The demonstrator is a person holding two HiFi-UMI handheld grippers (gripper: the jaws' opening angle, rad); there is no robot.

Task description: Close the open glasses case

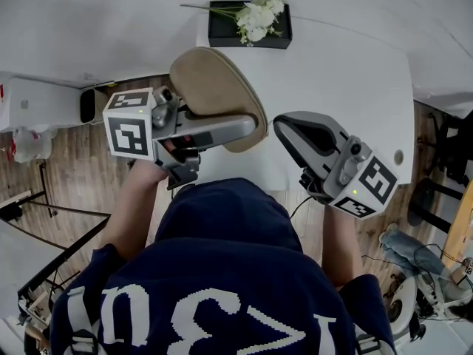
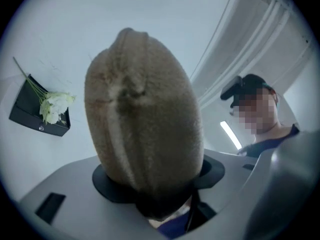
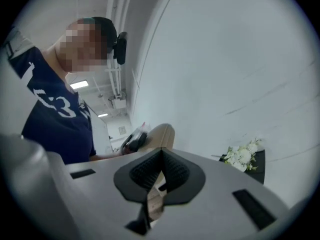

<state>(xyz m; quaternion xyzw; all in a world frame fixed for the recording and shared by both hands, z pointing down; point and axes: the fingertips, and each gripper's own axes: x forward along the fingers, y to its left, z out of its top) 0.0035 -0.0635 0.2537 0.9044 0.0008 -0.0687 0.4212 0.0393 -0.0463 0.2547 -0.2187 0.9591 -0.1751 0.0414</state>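
Observation:
A tan, fuzzy glasses case (image 1: pixel 214 95) is held up over the near edge of the white table (image 1: pixel 347 72). My left gripper (image 1: pixel 255 128) is shut on its near end. In the left gripper view the case (image 2: pixel 142 124) fills the middle and stands out past the black pads (image 2: pixel 107 184); its two halves meet along a seam. My right gripper (image 1: pixel 284 128) hangs just right of the case, apart from it, its jaws shut with nothing between them. In the right gripper view the shut pads (image 3: pixel 175 171) meet in a line, and the case (image 3: pixel 160 134) shows beyond them.
A black box with white flowers (image 1: pixel 249 24) stands at the table's far edge, also seen as the box (image 2: pixel 42 111) and the flowers (image 3: pixel 245 156). Wooden floor and cables lie to both sides. The person's dark blue top fills the bottom of the head view.

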